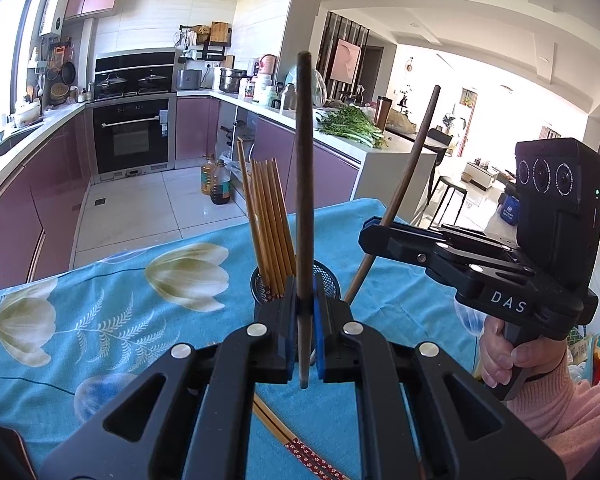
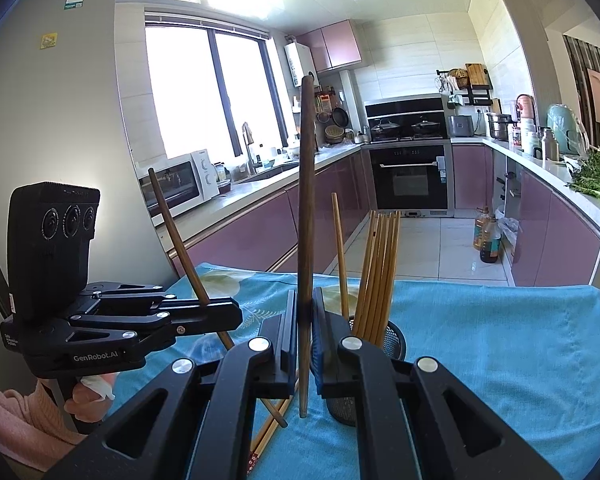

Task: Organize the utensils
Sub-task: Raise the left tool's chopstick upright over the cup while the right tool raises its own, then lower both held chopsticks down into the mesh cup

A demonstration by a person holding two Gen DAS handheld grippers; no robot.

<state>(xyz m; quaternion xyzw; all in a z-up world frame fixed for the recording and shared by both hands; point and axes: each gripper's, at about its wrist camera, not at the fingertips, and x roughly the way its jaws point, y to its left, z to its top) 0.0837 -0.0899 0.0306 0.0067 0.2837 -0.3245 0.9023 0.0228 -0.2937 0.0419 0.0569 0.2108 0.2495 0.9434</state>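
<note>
Two grippers, each clenched on one dark brown wooden chopstick.
Left gripper [image 1: 305,320] holds its chopstick [image 1: 305,184] upright; right gripper [image 2: 305,320], marked "DAS", holds another [image 2: 306,216] beside the black mesh holder [image 1: 328,280] of tan bamboo chopsticks [image 1: 270,220] on the blue floral-clothed counter [image 1: 100,308].

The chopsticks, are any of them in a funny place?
Yes. Light chopsticks lie loose on the blue tablecloth beside the mesh holder, while the others stand inside it. Each gripper, left and right, holds one dark chopstick upright.
</note>
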